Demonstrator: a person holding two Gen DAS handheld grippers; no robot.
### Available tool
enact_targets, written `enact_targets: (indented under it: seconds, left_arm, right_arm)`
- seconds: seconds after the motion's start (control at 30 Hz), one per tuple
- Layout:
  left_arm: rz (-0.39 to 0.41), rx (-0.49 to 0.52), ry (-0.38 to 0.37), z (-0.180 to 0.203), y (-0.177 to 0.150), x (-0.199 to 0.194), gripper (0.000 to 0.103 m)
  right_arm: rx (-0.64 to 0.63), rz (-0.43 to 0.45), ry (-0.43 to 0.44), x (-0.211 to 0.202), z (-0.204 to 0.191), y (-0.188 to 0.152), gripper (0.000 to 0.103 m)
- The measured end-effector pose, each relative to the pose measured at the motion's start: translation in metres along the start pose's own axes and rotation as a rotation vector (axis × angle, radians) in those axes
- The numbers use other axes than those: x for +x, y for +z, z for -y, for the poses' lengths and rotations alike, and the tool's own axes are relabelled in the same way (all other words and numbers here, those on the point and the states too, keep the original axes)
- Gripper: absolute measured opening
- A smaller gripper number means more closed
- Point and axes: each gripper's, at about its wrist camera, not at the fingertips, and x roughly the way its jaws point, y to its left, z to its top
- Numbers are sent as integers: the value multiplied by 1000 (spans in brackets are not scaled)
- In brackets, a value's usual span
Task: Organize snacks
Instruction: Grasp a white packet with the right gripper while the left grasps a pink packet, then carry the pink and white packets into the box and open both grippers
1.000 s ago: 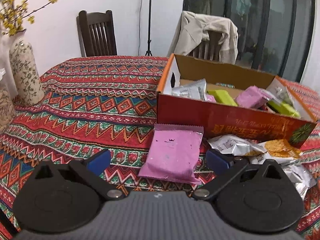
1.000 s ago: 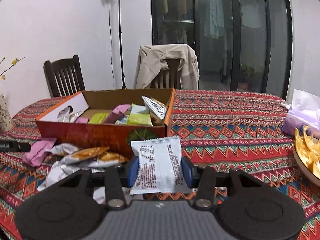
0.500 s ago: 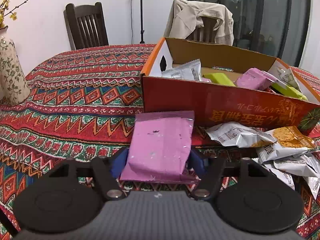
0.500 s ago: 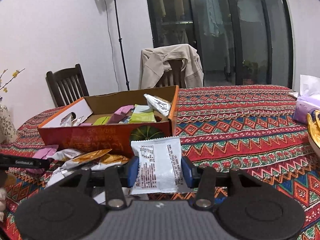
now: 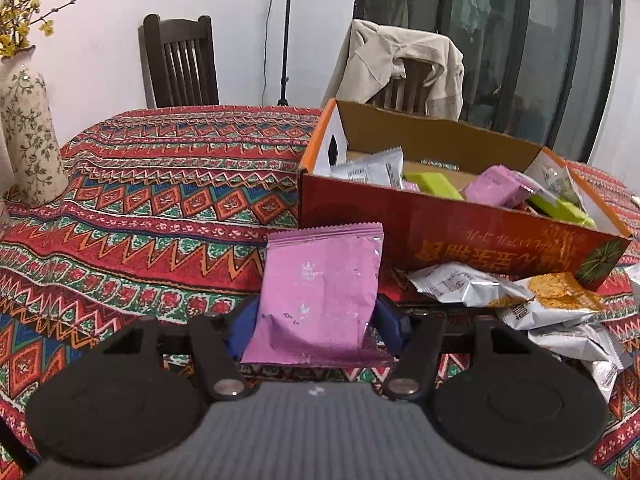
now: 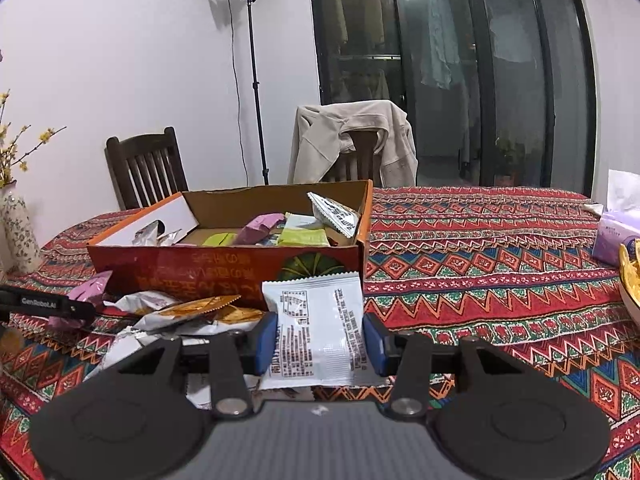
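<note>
Left gripper (image 5: pixel 316 322) clamped on pink snack packet (image 5: pixel 318 292); packet sits between the blue pads (image 5: pixel 245 320), upright, top edge just in front of the near wall of the cardboard box (image 5: pixel 460 236). Right gripper (image 6: pixel 319 340) clamped on white snack packet (image 6: pixel 316 332), printed back facing the camera, held between its blue pads (image 6: pixel 265 340) in front of the box's (image 6: pixel 224 268) right corner.

Box holds green, pink and silver packets. Loose pile of silver and orange packets (image 5: pixel 532 300) lies on the patterned tablecloth (image 5: pixel 160 208) just before the box, also in the right view (image 6: pixel 188 312).

Right view only: light stand (image 6: pixel 252 80), tissue pack (image 6: pixel 616 232), bowl rim (image 6: pixel 630 280) cut off at the right edge, and a black bar of the left gripper at the left edge. Left view only: close look at the floral vase (image 5: pixel 28 140).

Print on both packets too small to read. Lower edges of both packets hidden behind gripper bodies.
</note>
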Motion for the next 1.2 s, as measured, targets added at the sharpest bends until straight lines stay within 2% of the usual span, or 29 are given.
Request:
enact_targets:
  seconds: [0.4,0.67,0.83,1.2]
  left_arm:
    - [92,-57,-43,-12,9,-28,63]
    - [106,-23,-38,-1,12,-42,63]
    - [151,-16,-63,1,16,-64,63]
    - [204,66,-80,32,55,-80,63]
  right_arm:
    - [-19,39,-16,-19,-6,5,45]
    - [-42,80,18,-31,-20,16,46]
    - [-38,81,35,-30,-22,24,46]
    - [-75,90,23,-19,-37,49,46]
